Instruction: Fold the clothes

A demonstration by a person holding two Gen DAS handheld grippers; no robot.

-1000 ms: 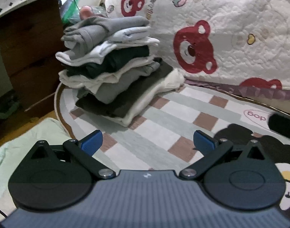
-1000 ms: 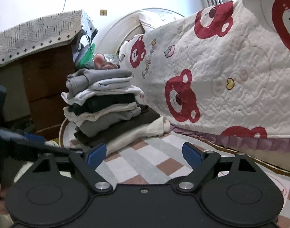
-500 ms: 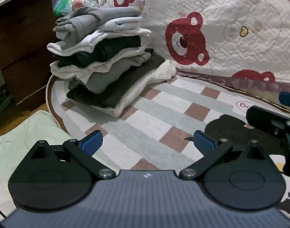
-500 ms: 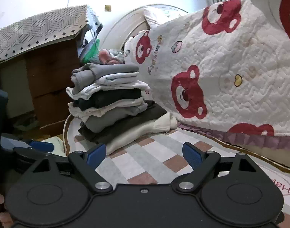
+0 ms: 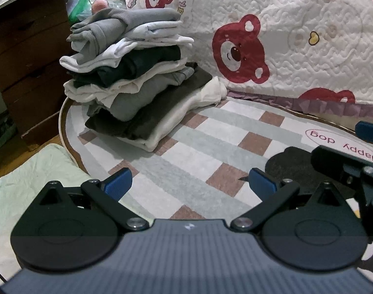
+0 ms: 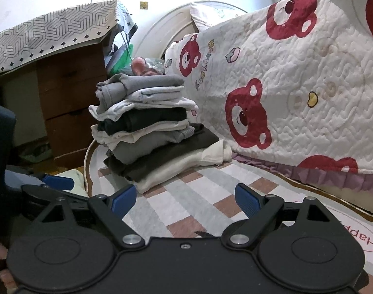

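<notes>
My left gripper [image 5: 190, 183] and right gripper [image 6: 185, 199] both hang spread wide and empty over the checked rug [image 5: 211, 147]; the stack of folded clothes [image 5: 137, 78] sits at its far left, beside the bear-print quilt [image 5: 284, 36].

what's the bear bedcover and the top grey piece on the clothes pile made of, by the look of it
Bear bedcover: looks like quilted cotton, matte, with wavy stitch lines puffing the surface. Top grey piece: seems a soft knit, perhaps ribbed or waffle, matte; fine texture shows in the left wrist view.
</notes>
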